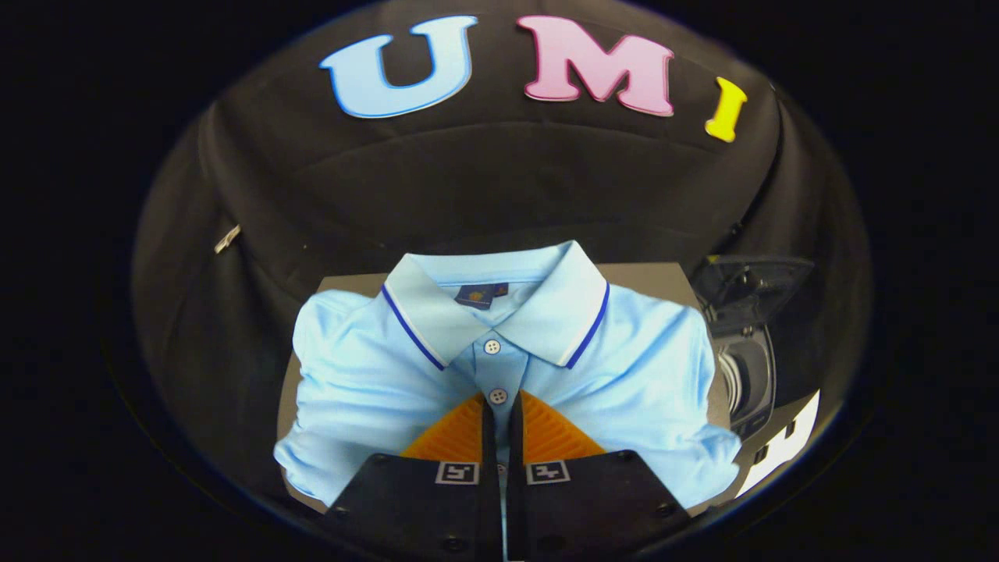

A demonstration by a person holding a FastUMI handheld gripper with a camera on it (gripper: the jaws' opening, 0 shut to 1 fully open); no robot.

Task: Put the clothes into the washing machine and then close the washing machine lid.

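Observation:
A light blue polo shirt (pixel 367 367) with a white collar edged in dark blue lies folded on a grey table (pixel 655 273). My gripper (pixel 499 406) is shut on the shirt's button placket, the two fingers pinching the fabric just below the second button. The cloth bunches toward the fingers. To the right of the shirt stands the small washing machine (pixel 745 351), its dark lid (pixel 749 285) raised and the drum opening showing.
Black cloth walls close the booth behind and on both sides. A white piece (pixel 780 449) lies at the table's right front, past the washing machine. A small white tag (pixel 227 238) hangs on the left wall.

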